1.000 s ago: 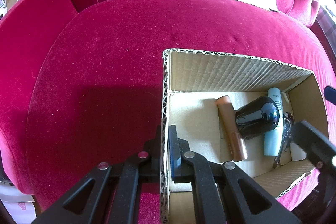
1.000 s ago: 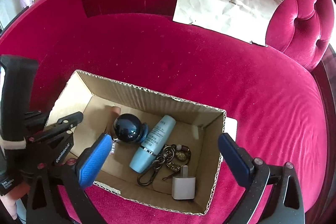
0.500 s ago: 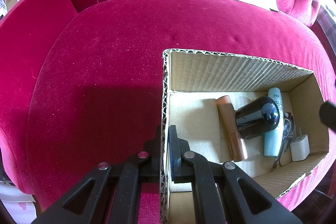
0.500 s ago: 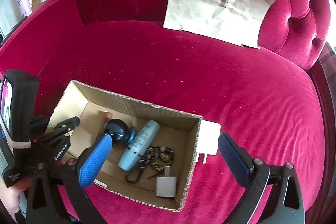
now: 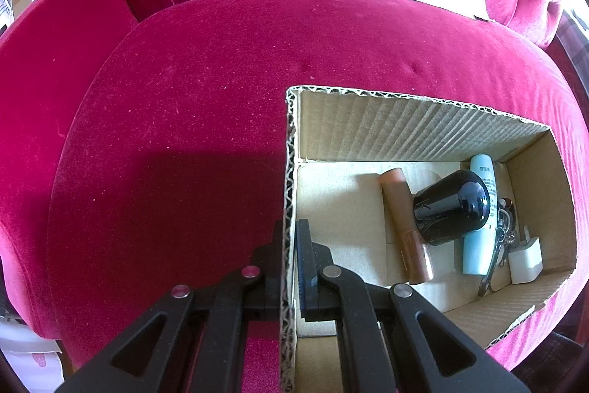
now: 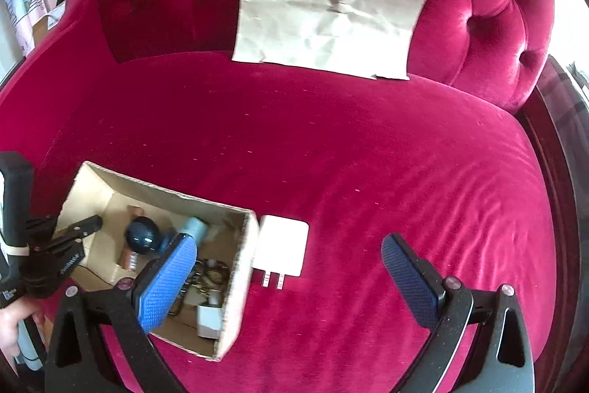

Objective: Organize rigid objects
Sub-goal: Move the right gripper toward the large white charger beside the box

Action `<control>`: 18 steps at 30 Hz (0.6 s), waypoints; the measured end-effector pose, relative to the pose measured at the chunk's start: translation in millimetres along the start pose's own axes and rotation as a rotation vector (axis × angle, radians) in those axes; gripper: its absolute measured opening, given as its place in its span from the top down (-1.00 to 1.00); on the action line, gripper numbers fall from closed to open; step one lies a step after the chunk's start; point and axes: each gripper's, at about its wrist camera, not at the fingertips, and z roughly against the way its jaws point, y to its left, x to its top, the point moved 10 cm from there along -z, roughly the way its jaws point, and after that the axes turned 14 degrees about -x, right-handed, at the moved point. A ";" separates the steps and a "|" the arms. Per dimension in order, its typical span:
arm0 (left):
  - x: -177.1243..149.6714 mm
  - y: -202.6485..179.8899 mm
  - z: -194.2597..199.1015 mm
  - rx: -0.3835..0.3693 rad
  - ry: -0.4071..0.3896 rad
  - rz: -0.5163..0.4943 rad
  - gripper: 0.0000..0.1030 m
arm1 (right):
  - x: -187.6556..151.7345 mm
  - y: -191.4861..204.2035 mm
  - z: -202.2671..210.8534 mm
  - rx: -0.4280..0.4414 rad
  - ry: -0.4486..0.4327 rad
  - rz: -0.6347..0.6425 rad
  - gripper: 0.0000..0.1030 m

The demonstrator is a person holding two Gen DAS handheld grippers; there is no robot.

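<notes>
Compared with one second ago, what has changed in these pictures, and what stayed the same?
The right gripper, jaws open and empty, drew away from the cardboard box toward the open seat, so the white charger lying outside the box wall came into full view. The left gripper stayed shut on the box wall. The bottles, keychain and small plug inside the box did not move.

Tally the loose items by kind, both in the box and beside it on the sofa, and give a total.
White chargers: 2, a small one in the box and a large one outside it
Tubes: 2, brown and light blue
Black round bottle: 1
Keychain: 1
Total: 6
</notes>
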 end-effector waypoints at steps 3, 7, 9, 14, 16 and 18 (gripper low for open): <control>-0.4 1.0 -0.2 0.001 -0.001 0.000 0.94 | -2.5 -13.2 -5.2 -0.001 0.009 -0.005 -0.99; -0.6 0.6 0.0 0.003 0.001 0.000 0.94 | -5.9 -26.6 -11.3 0.002 0.008 0.007 -0.99; -0.3 0.7 -0.2 0.005 0.003 0.001 0.94 | -8.6 -31.3 -15.9 -0.003 0.011 0.016 -0.99; 1.2 -0.9 -0.2 0.009 0.004 -0.002 0.94 | -19.4 -36.0 -26.9 0.011 0.029 0.029 -0.99; 2.0 -1.6 0.0 0.010 0.005 -0.003 0.93 | -24.0 -36.5 -31.4 0.019 0.033 0.042 -0.99; 2.0 -2.9 -0.2 0.012 0.006 -0.002 0.93 | -28.2 -34.4 -34.3 0.042 0.030 0.063 -0.99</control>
